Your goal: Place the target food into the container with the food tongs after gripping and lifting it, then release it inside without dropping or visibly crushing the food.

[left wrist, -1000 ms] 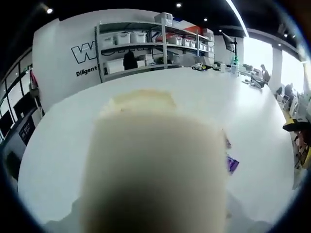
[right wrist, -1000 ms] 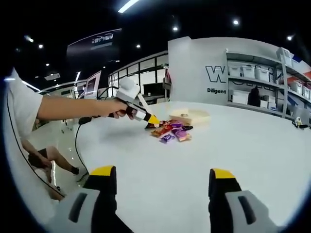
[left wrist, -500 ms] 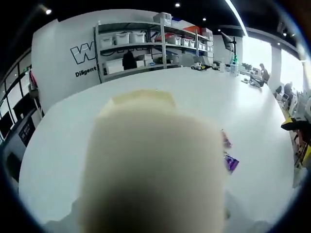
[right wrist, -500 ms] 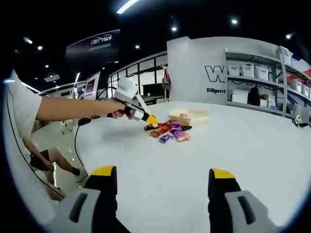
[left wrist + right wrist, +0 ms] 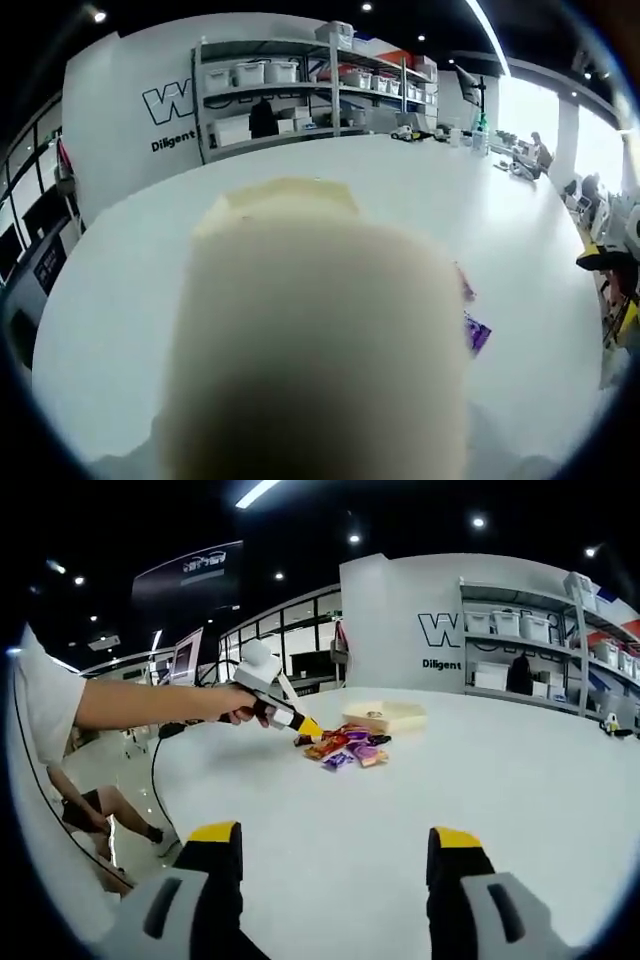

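Nothing shifted | left gripper (image 5: 300, 723) points at wrapped snacks (image 5: 345, 747) | container (image 5: 385, 716) behind

Worktop (image 5: 420, 790): plain white. Container (image 5: 384, 716): pale cream. Sweets (image 5: 345, 748) heaped in mixed wrappers: red, orange, purple, dark. Purple wrappers (image 5: 474, 332) also on the worktop in left gripper view, beside a blurred cream mass. Right claw (image 5: 335, 840): grey jaws, black inner faces, yellow tips. Left claw (image 5: 308, 727): yellow tip, white body. Wall: white, dark lettering.
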### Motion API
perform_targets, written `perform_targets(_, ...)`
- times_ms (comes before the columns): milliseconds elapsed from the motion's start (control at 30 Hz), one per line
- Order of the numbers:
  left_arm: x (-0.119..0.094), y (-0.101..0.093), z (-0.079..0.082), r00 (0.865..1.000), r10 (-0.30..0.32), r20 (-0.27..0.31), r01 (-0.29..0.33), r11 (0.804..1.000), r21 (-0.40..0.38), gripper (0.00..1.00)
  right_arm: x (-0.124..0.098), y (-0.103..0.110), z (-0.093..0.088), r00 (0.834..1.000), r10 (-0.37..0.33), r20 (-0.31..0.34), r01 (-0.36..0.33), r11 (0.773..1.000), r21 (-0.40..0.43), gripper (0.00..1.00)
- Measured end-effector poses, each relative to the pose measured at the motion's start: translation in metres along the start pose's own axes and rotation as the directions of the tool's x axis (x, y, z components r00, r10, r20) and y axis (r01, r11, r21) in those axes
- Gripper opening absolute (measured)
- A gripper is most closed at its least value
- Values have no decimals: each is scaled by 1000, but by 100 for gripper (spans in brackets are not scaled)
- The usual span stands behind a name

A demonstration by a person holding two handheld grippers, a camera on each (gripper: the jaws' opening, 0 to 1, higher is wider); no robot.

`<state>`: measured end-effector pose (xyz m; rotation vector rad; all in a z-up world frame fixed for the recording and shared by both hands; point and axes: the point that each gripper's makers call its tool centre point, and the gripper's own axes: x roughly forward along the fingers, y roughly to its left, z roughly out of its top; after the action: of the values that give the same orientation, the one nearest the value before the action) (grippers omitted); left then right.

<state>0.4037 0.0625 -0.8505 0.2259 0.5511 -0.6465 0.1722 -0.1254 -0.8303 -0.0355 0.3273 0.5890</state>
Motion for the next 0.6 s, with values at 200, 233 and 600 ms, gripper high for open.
perform_targets(200,-14,-5,15,999,-29,41,31,999,-45,22,0,-1,-1,1000,0,1,0,1000,6,72)
perform_targets(233,-18,-5,18,999,-34,43,36,998,-54,22,1,-2,-2,1000,0,2,0,1000,9,72)
perform_targets(600,-27,9,57,995,-19,99,27,997,-75,23,4,-2,-2,1000,6,14,-6,1000,25,72)
